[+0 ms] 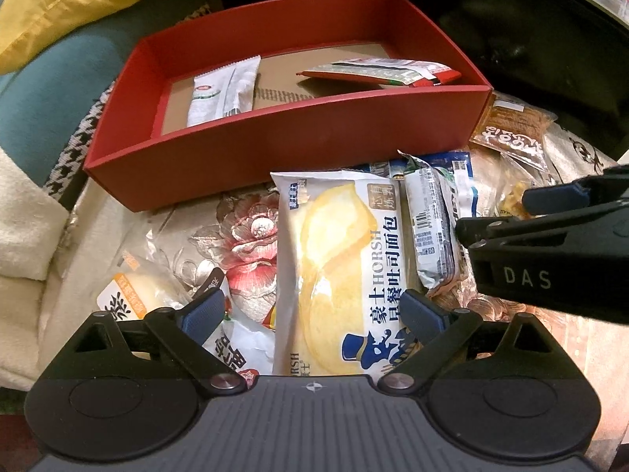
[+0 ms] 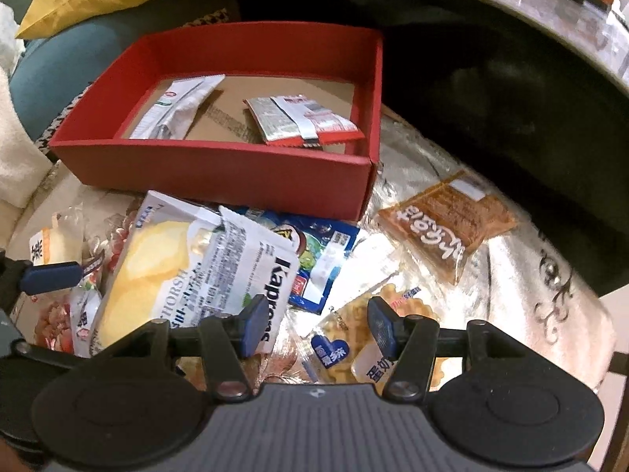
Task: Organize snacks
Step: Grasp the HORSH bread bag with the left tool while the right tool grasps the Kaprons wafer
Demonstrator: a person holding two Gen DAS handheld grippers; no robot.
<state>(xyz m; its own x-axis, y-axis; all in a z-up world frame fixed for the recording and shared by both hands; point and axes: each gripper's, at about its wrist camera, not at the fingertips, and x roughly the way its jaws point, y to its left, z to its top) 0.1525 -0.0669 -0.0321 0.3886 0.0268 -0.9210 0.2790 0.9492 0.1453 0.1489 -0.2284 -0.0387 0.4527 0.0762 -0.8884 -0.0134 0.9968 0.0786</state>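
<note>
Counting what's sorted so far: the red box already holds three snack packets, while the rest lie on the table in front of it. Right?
Not quite: the red box holds two packets, a white packet and a red-edged packet, as the right wrist view shows. The rest do lie in front of it.

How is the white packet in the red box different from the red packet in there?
The white packet is long, narrow and mostly white; the red packet is wider, with red edges and a silver back. The white packet lies along the left wall, the red packet nearer the right wall. Both lie inside the red box.
</note>
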